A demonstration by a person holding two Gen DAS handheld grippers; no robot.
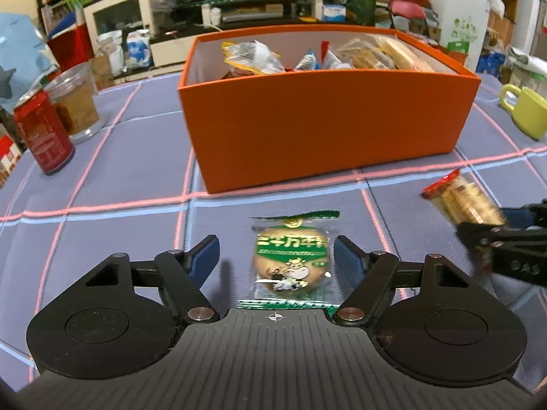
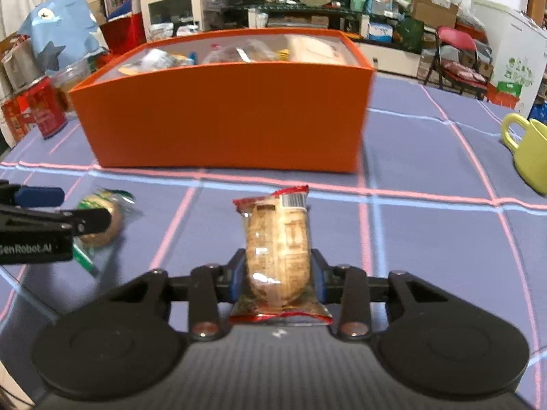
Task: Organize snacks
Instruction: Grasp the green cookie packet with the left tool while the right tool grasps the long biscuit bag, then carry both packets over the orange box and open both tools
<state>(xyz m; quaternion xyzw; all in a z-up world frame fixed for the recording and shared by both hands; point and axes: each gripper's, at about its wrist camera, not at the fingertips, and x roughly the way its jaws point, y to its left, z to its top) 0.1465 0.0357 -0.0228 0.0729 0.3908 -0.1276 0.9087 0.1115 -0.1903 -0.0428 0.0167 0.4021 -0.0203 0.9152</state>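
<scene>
A green-wrapped round biscuit packet (image 1: pixel 291 259) lies on the purple checked cloth between the fingers of my left gripper (image 1: pixel 277 256); its blue pads stand apart from the wrapper, so it is open. In the right wrist view my right gripper (image 2: pixel 277 273) is shut on a clear red-ended cracker packet (image 2: pixel 278 249), pads pressed against both its sides. That packet (image 1: pixel 461 201) and the right gripper (image 1: pixel 492 235) also show at the right edge of the left wrist view. The green packet (image 2: pixel 102 218) and left gripper (image 2: pixel 78 212) appear at the left of the right view. An orange box (image 1: pixel 324 126) holding several snacks stands behind.
A red can (image 1: pixel 42 130) and a clear plastic cup (image 1: pixel 77 102) stand at the left of the table. A yellow-green mug (image 2: pixel 530 150) sits at the right. The orange box (image 2: pixel 225 116) blocks the far middle. Cluttered shelves and a red chair (image 2: pixel 458 58) lie beyond the table.
</scene>
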